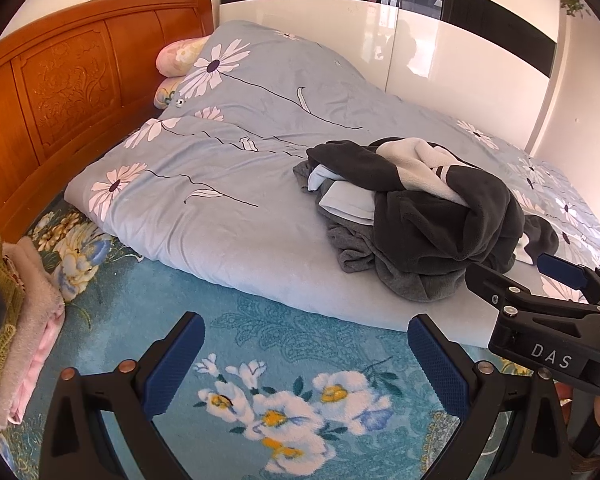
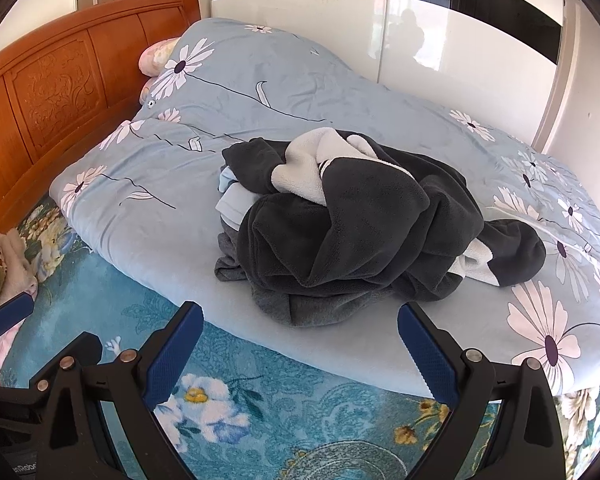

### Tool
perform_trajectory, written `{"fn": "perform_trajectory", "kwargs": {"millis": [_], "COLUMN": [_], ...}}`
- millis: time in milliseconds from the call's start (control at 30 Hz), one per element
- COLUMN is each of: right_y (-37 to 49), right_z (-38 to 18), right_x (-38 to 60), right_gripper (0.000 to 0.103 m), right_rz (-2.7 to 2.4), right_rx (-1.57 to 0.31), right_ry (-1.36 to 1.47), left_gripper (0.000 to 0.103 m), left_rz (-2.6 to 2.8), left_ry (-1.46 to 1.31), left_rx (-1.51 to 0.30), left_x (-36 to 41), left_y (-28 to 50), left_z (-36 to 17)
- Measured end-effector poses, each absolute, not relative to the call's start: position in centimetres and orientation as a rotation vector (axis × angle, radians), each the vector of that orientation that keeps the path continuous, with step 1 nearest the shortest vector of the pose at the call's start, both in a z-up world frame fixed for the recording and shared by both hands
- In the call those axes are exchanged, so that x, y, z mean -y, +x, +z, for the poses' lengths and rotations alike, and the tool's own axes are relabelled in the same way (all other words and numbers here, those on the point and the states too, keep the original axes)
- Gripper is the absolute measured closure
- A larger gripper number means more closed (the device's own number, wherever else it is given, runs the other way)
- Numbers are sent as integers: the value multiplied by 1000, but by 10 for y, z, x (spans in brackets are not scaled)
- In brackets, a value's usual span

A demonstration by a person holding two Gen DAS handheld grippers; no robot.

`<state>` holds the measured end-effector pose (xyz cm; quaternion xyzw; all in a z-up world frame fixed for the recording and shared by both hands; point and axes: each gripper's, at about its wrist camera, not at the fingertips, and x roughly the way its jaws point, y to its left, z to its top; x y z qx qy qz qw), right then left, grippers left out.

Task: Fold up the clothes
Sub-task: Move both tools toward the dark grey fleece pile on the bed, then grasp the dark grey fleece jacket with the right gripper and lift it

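Right tongs [image 1: 556,276] marked "DAS", spread beside dark clothes pile [image 1: 428,216].

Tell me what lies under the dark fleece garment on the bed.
Under the dark fleece garment a light blue folded piece and a grey garment stick out at its left. Anything deeper in the pile is covered.

Unfolded clothes [image 2: 360,224] lie heaped on a blue floral quilt [image 2: 180,208]: dark grey fleece with cream lining over pale blue and grey garments.
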<state>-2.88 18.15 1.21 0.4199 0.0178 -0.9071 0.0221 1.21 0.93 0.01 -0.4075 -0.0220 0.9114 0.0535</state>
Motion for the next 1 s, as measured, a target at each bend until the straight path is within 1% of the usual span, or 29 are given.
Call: {"fn": "perform_trajectory", "kwargs": {"millis": [67,300,400,467,567,633,667,700,733,767,800,833,867,900,933,967,1000], "right_y": [-30,-47,-63,-76,-96,-110,-116,-121,-125,-126,-125,-123,-119,-116,-113,-110,-108], "right_z": [9,-10,-15,-14,-12,-17,-22,-27,-34,-41,-47,-53,-58,-62,-64,-63,-59], "right_x": [-183,-219,-224,-225,-228,-235,-242,-249,-257,-268,-279,-291,-302,-311,-318,-322,-324], "right_gripper": [5,5,5,5,5,5,6,12,20,25,37,47,51,62,68,72,82], "right_rz": [-2796,-2810,-2806,-2829,-2868,-2875,-2864,-2851,-2835,-2815,-2790,-2749,-2688,-2621,-2565,-2532,-2509], "right_rx": [-34,184,223,226,243,311,389,467,560,687,832,1005,1187,1339,1459,1526,1559], "right_ry": [1308,1324,1340,1339,1356,1399,1427,1455,1485,1502,1500,1472,1412,1349,1290,1230,1161], "left_gripper": [0,0,0,0,0,0,0,0,0,0,0,0,0,0,0,0,0], "left_rz": [2763,2786,2773,2806,2870,2864,2861,2858,2856,2856,2855,2845,2835,2825,2817,2810,2804], "left_ry": [-1222,-1162,-1215,-1204,-1174,-1172,-1171,-1171,-1179,-1186,-1193,-1200,-1206,-1213,-1219,-1223,-1228], "left_rx": [84,169,110,40,-3,-43,-63,-84,-121,-136,-147,-117,-87,-57,-23,3,22], "left_x": [-4,37,45,47,50,51,51,51,50,52,53,56,59,62,65,67,68], "left_y": [17,53,68,83,103,110,113,116,118,120,121,121,122,122,121,120,120], "left_z": [0,0,-5,-9,-16,-22,-25,-27,-31,-34,-38,-39,-41,-42,-42,-42,-41]}}
